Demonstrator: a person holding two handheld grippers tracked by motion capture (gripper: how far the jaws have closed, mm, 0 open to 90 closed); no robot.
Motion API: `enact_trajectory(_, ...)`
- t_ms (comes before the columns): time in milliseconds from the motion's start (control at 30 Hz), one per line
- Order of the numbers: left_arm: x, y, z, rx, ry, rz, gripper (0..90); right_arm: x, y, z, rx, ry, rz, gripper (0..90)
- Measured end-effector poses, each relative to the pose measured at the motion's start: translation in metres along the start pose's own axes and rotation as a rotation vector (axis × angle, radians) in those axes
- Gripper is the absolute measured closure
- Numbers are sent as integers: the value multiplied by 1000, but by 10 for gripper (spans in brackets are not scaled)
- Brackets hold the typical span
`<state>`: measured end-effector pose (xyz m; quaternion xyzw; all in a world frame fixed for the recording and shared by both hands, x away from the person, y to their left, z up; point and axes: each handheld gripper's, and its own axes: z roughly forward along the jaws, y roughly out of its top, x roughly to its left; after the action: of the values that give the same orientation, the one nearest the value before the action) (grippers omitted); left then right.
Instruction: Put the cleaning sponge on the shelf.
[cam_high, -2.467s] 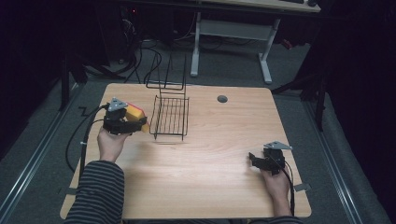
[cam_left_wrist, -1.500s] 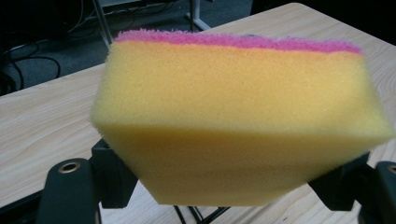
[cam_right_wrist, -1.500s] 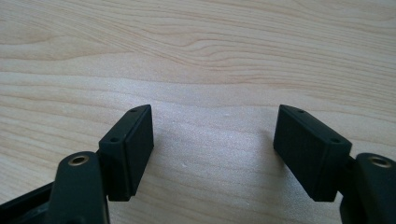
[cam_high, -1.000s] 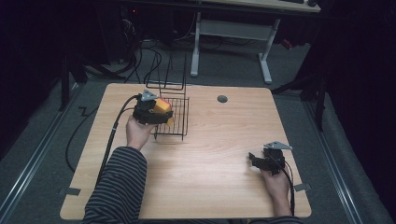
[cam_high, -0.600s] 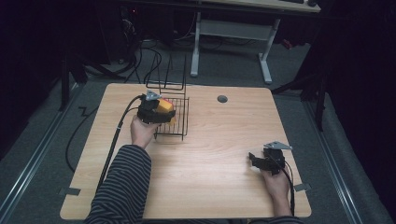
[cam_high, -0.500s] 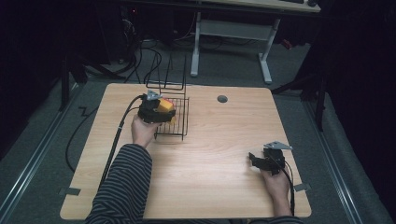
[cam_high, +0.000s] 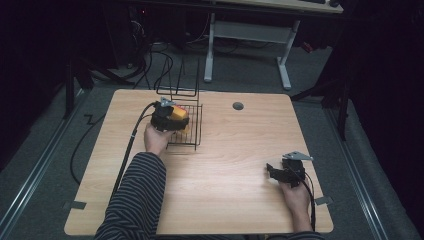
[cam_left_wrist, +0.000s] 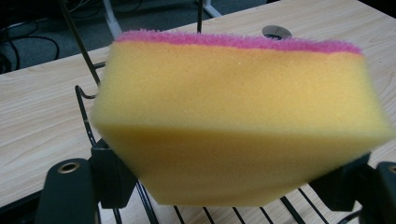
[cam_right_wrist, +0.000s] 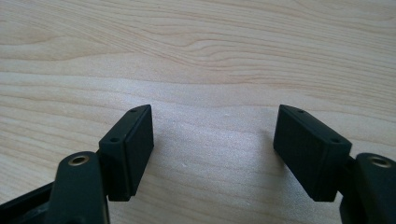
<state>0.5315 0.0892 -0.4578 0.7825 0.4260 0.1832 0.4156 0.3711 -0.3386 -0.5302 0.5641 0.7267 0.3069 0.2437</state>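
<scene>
1. The left gripper (cam_high: 172, 120) clamps a yellow sponge (cam_left_wrist: 238, 116) (pink scouring top) between its jaws, above the wire rack (cam_high: 192, 131).
2. The right gripper (cam_right_wrist: 212, 149) rests spread wide, nothing held, on the worktop (cam_high: 235, 150), well apart.

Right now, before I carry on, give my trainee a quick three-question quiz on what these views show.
1. True or false: the left gripper is shut on the sponge.
2. The sponge is held over: A) the wire rack B) the table's cable hole C) the floor.
3. What lies between the jaws of the right gripper?

Key: 1 true. 2 A. 3 Nothing; they stand open over bare table.
</scene>
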Motion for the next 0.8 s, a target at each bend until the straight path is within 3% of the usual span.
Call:
enact_trajectory(267,4,0,3,-2,10,-20,236,0,0,0,0,-1,1,292)
enact_trajectory(800,2,-2,8,8,17,-4,233,0,0,0,-1,-3,3,295)
